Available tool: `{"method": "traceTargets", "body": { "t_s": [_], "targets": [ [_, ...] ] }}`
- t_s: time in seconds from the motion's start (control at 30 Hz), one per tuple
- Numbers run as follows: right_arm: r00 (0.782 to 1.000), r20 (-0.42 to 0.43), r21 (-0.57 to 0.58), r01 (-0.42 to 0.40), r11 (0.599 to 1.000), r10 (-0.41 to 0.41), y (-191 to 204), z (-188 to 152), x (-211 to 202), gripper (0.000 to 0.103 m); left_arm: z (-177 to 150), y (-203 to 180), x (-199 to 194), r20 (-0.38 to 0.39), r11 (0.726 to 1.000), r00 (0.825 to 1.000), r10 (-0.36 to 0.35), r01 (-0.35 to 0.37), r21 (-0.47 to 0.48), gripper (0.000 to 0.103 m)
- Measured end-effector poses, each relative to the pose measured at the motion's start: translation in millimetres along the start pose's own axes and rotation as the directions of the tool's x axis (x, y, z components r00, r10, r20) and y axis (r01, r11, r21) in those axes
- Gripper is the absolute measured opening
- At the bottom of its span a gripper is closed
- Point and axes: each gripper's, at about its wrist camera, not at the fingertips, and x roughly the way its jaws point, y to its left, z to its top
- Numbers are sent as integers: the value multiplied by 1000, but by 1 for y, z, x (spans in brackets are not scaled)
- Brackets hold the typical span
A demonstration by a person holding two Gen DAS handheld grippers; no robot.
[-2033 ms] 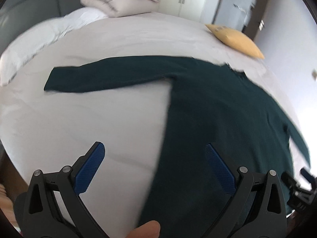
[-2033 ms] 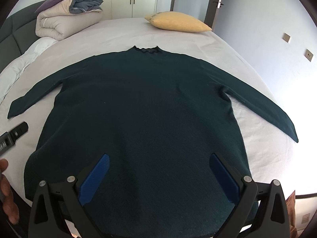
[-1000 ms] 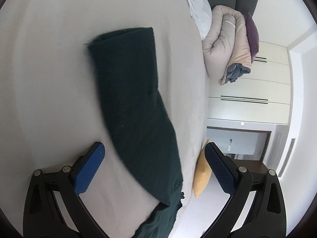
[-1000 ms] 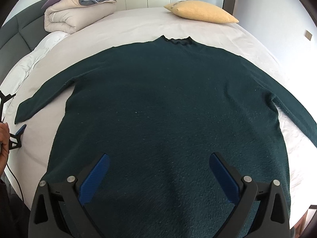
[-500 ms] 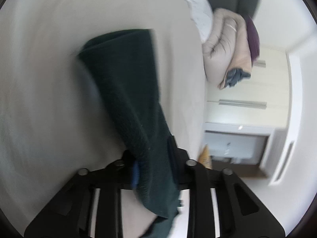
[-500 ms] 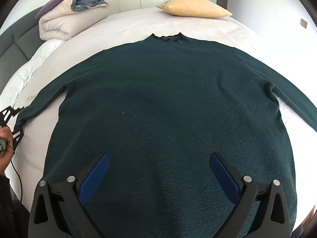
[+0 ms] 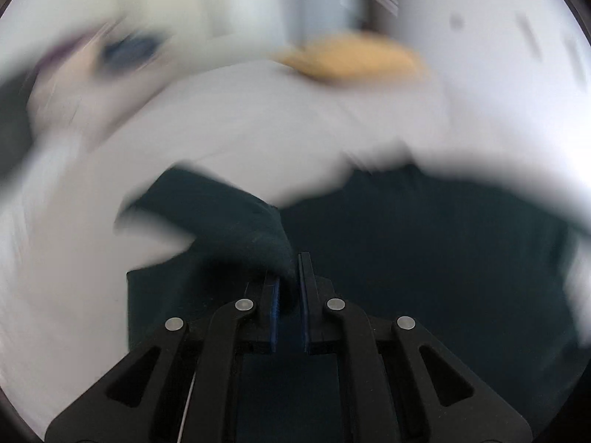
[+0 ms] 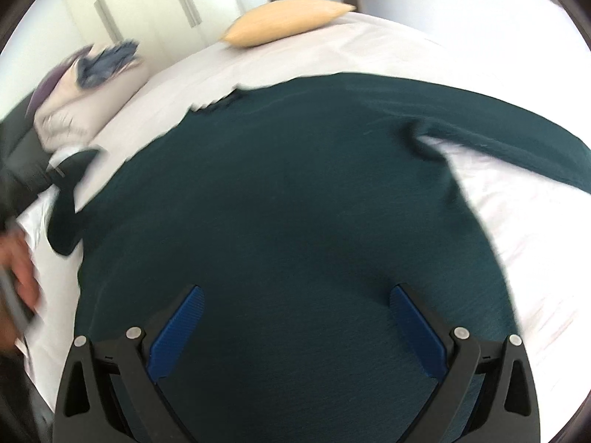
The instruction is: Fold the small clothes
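**Left sleeve pinched, first fold under way**

Closest in, the left gripper (image 7: 290, 295) is clamped tight on the left sleeve (image 7: 229, 217) of the dark green sweater (image 8: 295, 203), blue pads pressed on a bunch of knit near the cuff, the sleeve lifted off the bed (image 8: 369, 37) and humped up just ahead of the jaws. That view is heavily smeared, so finer detail is lost. Over on the right wrist view, the right gripper (image 8: 295, 332) hangs wide open above the lower body of the sweater, nothing between its pads, touching nothing as far as one can tell. At the left edge there, a hand (image 8: 18, 269) shows beside the raised sleeve.

The sweater itself lies spread flat on the bed, neckline away from us, right sleeve (image 8: 517, 144) stretched out to the side. Further back sit a yellow pillow (image 8: 288, 22) and a rolled duvet (image 8: 85, 99) by the headboard.

By my reading this is the opening step: carrying the left sleeve inward. Next it wants laying across the chest, flat and unbunched, then releasing, while the idle gripper goes for the other sleeve.
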Motion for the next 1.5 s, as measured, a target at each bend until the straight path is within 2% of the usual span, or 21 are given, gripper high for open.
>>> {"method": "traceTargets", "body": {
  "t_s": [0.07,0.13,0.2,0.33,0.4,0.47,0.5,0.63,0.73,0.8,0.83,1.03,1.07,1.13,1.2,1.23,1.27,1.33,1.37,1.43,1.5],
  "targets": [
    [1000,13,15,-9,1000,9,-13,11,-1,103,-15,-36,21,-40,993,998,50,-46,107,8],
    [999,17,26,-33,999,33,-23,23,0,103,-29,-51,38,-80,990,995,51,-39,137,8],
    [997,17,39,-71,997,70,-27,34,3,103,-38,-55,44,-68,981,993,93,-80,178,8],
    [978,-30,77,-202,976,205,-14,60,29,103,-40,-40,50,-60,993,997,53,-47,105,8],
    [936,-74,120,-333,935,343,-1,74,47,100,-41,-38,54,-41,997,998,37,-34,71,8],
    [870,-124,161,-456,875,477,17,90,72,90,-45,-37,57,-14,997,999,45,-44,71,8],
    [854,-156,183,-469,864,497,27,97,85,83,-49,-39,53,-7,997,999,44,-43,66,8],
    [778,-269,272,-503,820,567,63,109,140,78,-63,-34,34,11,1000,1000,-19,19,-14,8],
    [762,-302,305,-492,815,573,79,111,166,78,-72,-22,24,22,994,997,-73,75,-76,8],
    [768,-288,294,-497,816,572,90,111,170,77,-74,-15,23,33,990,995,-95,98,-104,8],
    [763,-289,286,-507,813,578,94,113,172,77,-75,-13,23,35,988,994,-104,107,-113,8],
    [762,-318,257,-503,825,563,107,122,183,53,-79,-3,19,47,980,991,-126,131,-147,8],
    [767,-322,241,-500,832,555,109,122,184,48,-79,-2,19,47,980,991,-126,132,-149,8],
    [793,-338,175,-477,861,508,113,122,182,35,-77,-2,22,44,979,991,-128,133,-153,8],
    [822,-340,111,-447,888,457,114,123,178,11,-75,-2,22,38,978,990,-133,138,-158,9],
    [825,-334,97,-451,887,455,113,125,176,10,-74,0,21,34,974,988,-148,152,-169,9],
    [829,-324,88,-453,887,456,110,127,174,9,-72,6,20,32,965,984,-173,176,-194,9],
    [849,-292,46,-447,893,440,105,134,165,8,-72,25,11,62,909,959,-278,283,-305,9],
    [860,-276,31,-439,898,429,102,138,161,8,-71,34,6,83,887,951,-299,309,-343,9],
    [889,-232,8,-405,914,395,91,149,152,8,-73,52,-12,133,866,951,-279,309,-392,9],
    [898,-216,6,-392,920,384,76,157,147,8,-77,76,-26,194,832,942,-273,333,-444,9]
  ]
}}
